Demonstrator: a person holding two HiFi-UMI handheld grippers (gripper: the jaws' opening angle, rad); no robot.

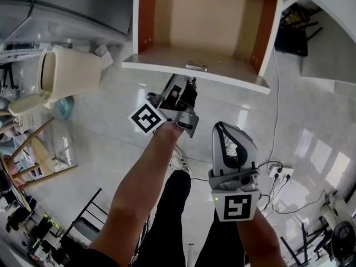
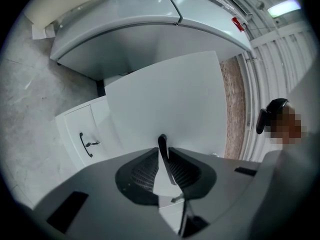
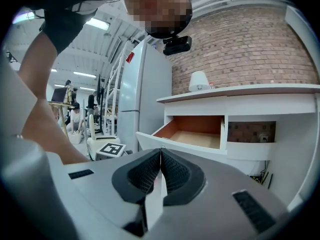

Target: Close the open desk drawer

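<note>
The desk drawer [image 1: 208, 15] stands pulled out, its wood-coloured inside bare; its white front [image 1: 194, 71] carries a small metal handle [image 1: 196, 67]. In the head view my left gripper [image 1: 188, 89] is shut just below that front, near the handle, apart from it. My right gripper [image 1: 227, 131] hangs lower and to the right, shut on nothing. The right gripper view shows the open drawer [image 3: 195, 133] beyond the shut right gripper [image 3: 160, 151]. In the left gripper view the shut left gripper [image 2: 162, 140] faces a white panel [image 2: 165, 99].
A cream bin [image 1: 64, 74] stands on the tiled floor at the left, a wooden chair [image 1: 33, 149] below it. Cables and a power strip [image 1: 278, 174] lie at the right. A grey fridge [image 3: 142, 99] stands beside the desk, a white lamp [image 3: 199, 81] on top.
</note>
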